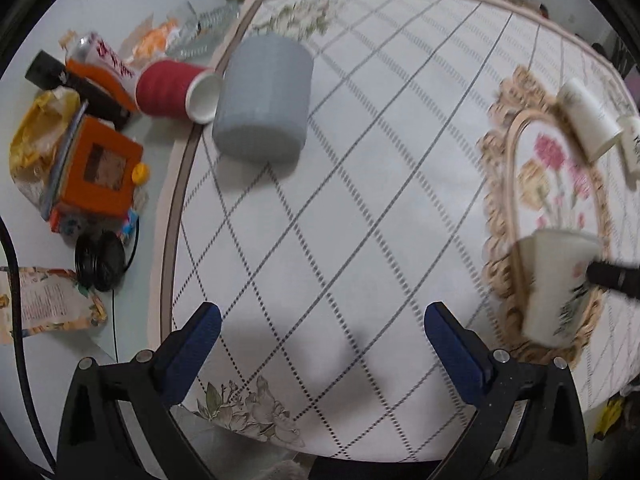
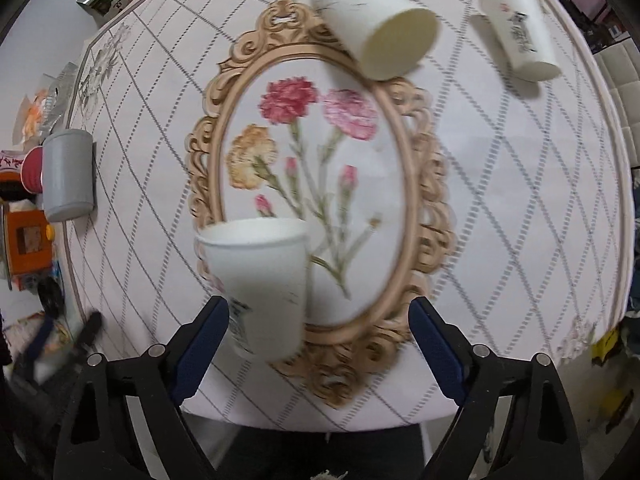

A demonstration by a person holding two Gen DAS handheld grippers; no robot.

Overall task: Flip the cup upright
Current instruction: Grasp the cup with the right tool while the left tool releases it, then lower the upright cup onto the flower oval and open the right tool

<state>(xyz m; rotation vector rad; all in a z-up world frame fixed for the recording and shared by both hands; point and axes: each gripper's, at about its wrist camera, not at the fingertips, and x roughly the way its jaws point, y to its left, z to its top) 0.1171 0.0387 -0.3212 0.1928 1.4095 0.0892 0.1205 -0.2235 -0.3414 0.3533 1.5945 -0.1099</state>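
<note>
So the right hand-held gripper [image 2: 316, 344] is being held wide open, low in the right wrist view, and nothing is being clamped. The white paper cup [image 2: 260, 280] is sitting just off the left blue finger [image 2: 200, 344], mouth up, maybe tilted a bit. Whether it's being touched by that finger can't really be told, since the cup is blurred. It looks like the cup is either being let go or is mid-motion, so the flip is probably close to done for this one.

To do it well, the cup should be set flat on its base before the fingers are pulled away, and the retreat should be made straight back so the thin wall isn't being clipped. Paper cups tip easily.

The left hand-held gripper [image 1: 322, 348] is also being held open and empty at the bottom of its frame, over bare worktop [image 1: 360, 200].

Further out, another white cup [image 2: 376, 24] is lying on its side at the upper middle, a printed cup [image 2: 520, 36] upper right, and a grey cup [image 1: 264, 100] is sitting upside down at upper left beside a red cup [image 1: 176, 90] on its side.
</note>
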